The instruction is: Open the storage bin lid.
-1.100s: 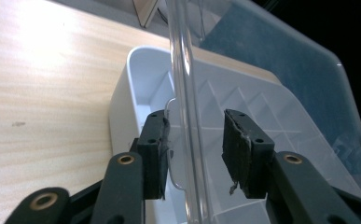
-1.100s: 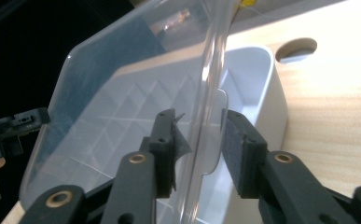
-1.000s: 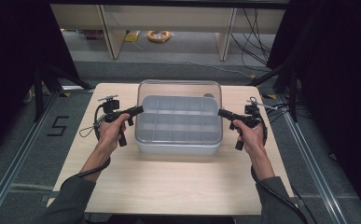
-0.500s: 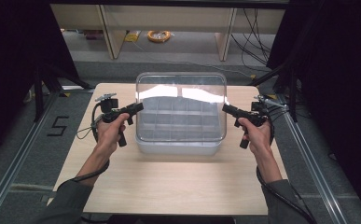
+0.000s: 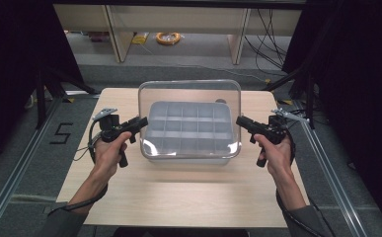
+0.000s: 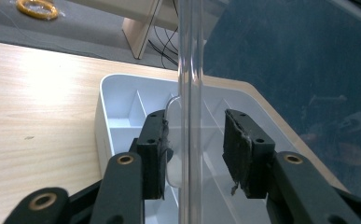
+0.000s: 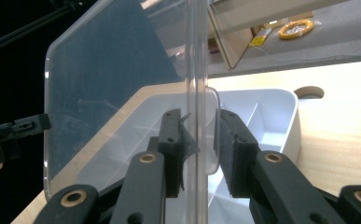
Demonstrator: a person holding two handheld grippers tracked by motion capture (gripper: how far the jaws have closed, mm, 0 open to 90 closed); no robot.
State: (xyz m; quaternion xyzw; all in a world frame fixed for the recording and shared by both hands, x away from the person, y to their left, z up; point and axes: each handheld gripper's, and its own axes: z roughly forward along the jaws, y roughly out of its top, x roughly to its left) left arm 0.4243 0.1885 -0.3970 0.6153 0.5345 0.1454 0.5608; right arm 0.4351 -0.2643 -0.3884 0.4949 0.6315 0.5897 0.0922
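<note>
My left gripper (image 5: 140, 123) and right gripper (image 5: 241, 122) point inward toward each other, one in each hand, forearms reaching forward from below. Each gripper's jaws stand apart with a gap between the pads.

The tabletop (image 5: 178, 192) is light wood with rounded corners and a round hole near its far edge. A white divided tray (image 5: 186, 129) rests directly on it, toward the far half.
</note>
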